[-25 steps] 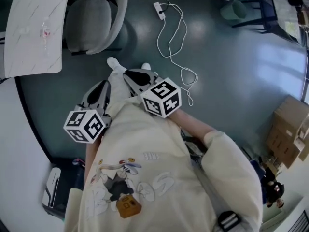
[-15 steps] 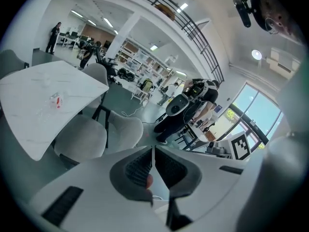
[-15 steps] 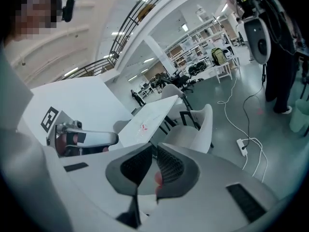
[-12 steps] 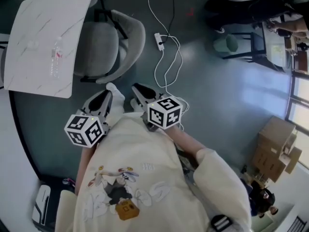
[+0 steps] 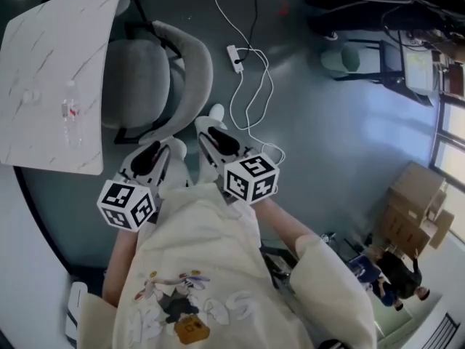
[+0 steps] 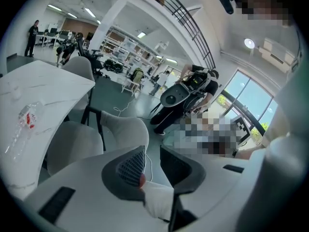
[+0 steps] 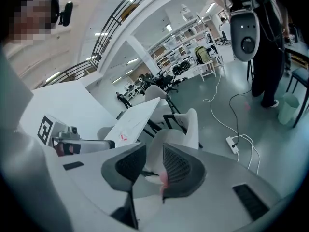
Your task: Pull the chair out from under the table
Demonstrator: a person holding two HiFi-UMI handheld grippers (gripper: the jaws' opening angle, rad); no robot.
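Grey floor (image 5: pixel 327 122); table (image 5: pixel 51 86) half-hides the chair (image 5: pixel 156 78); our left gripper (image 6: pixel 153 149) and right gripper (image 7: pixel 154 146) have just been opening, nothing between.

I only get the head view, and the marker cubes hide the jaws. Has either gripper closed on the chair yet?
Observer: No. The left gripper view shows the left gripper with its jaws apart. They have just been opening, with nothing held between them, and the chair lies beyond them.
Operator: And the right one?
Observer: The right gripper view shows the right gripper the same way. Its jaws are apart, have just been opening and hold nothing, with the chair ahead of them.
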